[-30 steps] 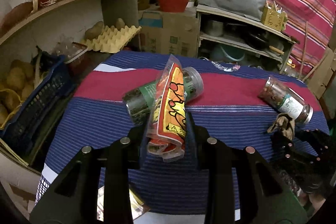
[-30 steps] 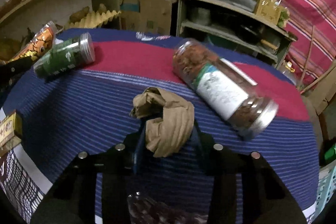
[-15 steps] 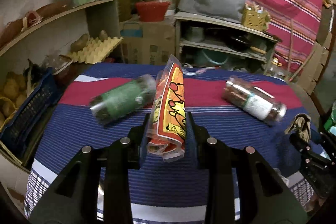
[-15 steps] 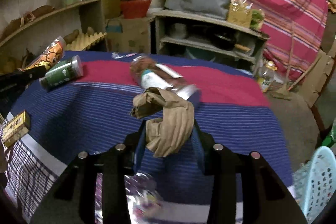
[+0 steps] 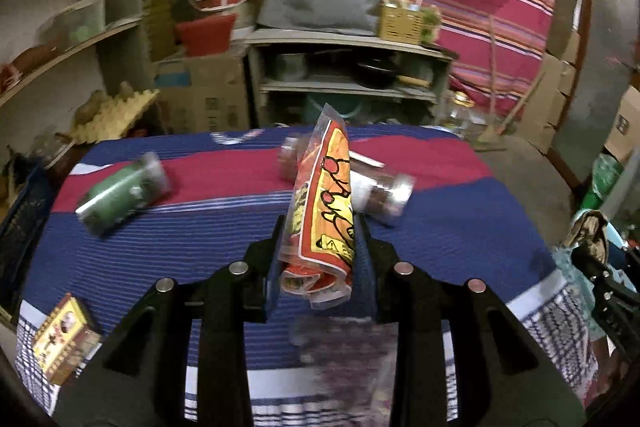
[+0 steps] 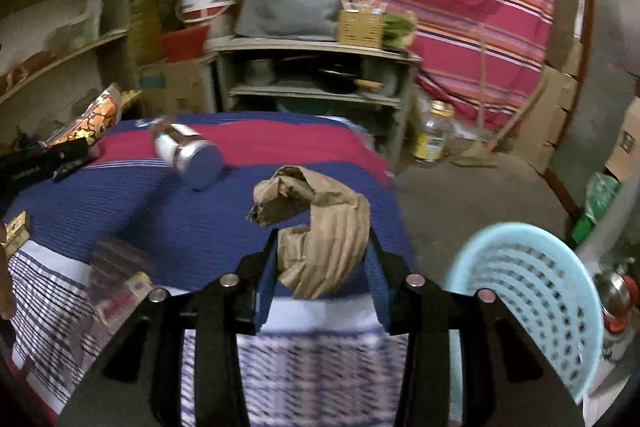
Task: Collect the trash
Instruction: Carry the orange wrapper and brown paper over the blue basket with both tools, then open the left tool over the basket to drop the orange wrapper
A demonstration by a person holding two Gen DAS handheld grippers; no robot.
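Two pieces of trash, each pinched in its own jaws above the worktop.

The left gripper (image 5: 320, 247) clamps an orange snack wrapper (image 5: 324, 203) upright; the right gripper (image 6: 322, 267) grips a crumpled brown paper bag (image 6: 320, 227) – a light-blue perforated basket (image 6: 536, 299) sits just right, below the striped worktop (image 6: 160, 211), where two jars lie.

Dim indoor light, motion blur throughout, strong fisheye bending, black vignetted corners, no glare
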